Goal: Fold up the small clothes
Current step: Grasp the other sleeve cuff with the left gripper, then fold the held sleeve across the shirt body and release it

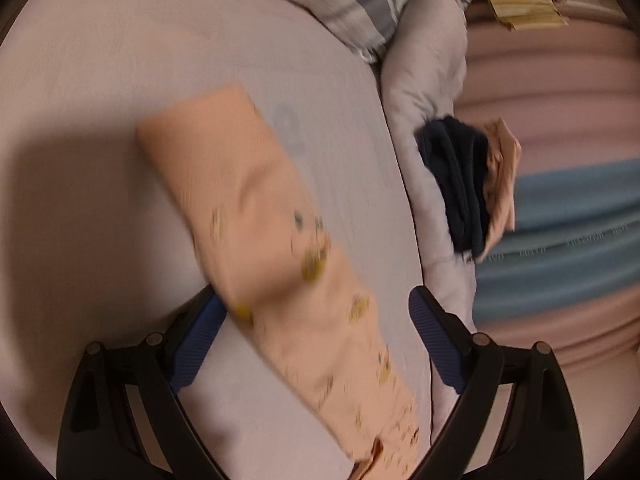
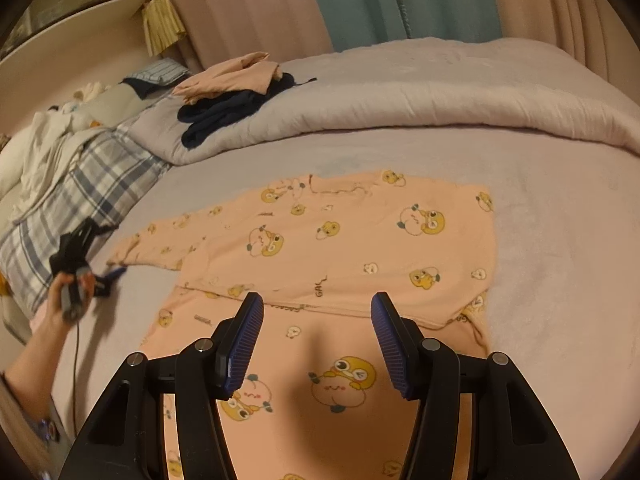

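A peach top printed with yellow cartoon figures lies flat on the bed, its lower part folded up over the body and one sleeve stretched out to the left. My right gripper hovers open over the fold with nothing between its pads. In the left wrist view, which is motion-blurred, the sleeve runs diagonally under my left gripper. Its jaws stand wide open and the pads do not press the cloth. The right wrist view shows a hand holding the left gripper by the sleeve's cuff.
A lilac sheet covers the bed. A rolled duvet lies behind, with a pile of navy and peach clothes on it. A plaid pillow and white bedding sit on the left. Curtains hang behind.
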Tool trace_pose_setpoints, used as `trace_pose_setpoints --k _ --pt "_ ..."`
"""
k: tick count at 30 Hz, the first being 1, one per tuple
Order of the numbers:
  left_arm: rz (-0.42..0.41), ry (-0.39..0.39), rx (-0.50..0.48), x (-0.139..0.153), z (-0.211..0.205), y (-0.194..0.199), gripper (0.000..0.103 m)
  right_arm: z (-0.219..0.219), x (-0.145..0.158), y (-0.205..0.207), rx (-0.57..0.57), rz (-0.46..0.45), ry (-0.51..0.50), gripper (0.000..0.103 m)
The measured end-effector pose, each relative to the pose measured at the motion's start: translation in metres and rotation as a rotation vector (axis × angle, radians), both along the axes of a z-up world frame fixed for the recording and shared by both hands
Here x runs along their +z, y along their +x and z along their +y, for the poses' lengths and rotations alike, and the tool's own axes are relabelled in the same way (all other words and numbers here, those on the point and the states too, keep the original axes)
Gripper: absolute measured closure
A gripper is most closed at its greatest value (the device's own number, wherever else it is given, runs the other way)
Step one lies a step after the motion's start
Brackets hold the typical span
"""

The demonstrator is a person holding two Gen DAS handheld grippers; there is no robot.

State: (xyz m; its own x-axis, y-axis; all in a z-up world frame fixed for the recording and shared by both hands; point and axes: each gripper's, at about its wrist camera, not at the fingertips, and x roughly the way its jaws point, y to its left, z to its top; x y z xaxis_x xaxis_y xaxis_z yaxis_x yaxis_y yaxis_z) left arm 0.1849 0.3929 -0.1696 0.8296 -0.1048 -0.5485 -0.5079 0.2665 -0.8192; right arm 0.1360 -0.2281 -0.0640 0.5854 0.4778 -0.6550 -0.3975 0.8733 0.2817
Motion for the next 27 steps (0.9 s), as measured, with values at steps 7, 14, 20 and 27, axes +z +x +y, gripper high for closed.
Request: trace_pose_setpoints --k 7,14,20,27 --pt "0.081 0.015 0.08 0.001 0.016 0.006 0.072 0.001 -0.011 0.004 -0.023 0.026 -0.015 0.047" --pt "0.104 0.286 0.004 0.044 -0.013 0.016 0.1 -0.023 -0.019 0.01 -0.09 0.067 0.029 0.047" --pt "0.03 0.628 -0.258 0.119 -0.12 0.056 0.1 -0.052 -0.025 0.01 -0.159 0.112 0.132 0.047" --pt "-0.103 0.861 -0.621 0.146 -0.302 0.078 0.099 -0.078 -0.023 0.004 -0.198 0.108 0.176 0.047"
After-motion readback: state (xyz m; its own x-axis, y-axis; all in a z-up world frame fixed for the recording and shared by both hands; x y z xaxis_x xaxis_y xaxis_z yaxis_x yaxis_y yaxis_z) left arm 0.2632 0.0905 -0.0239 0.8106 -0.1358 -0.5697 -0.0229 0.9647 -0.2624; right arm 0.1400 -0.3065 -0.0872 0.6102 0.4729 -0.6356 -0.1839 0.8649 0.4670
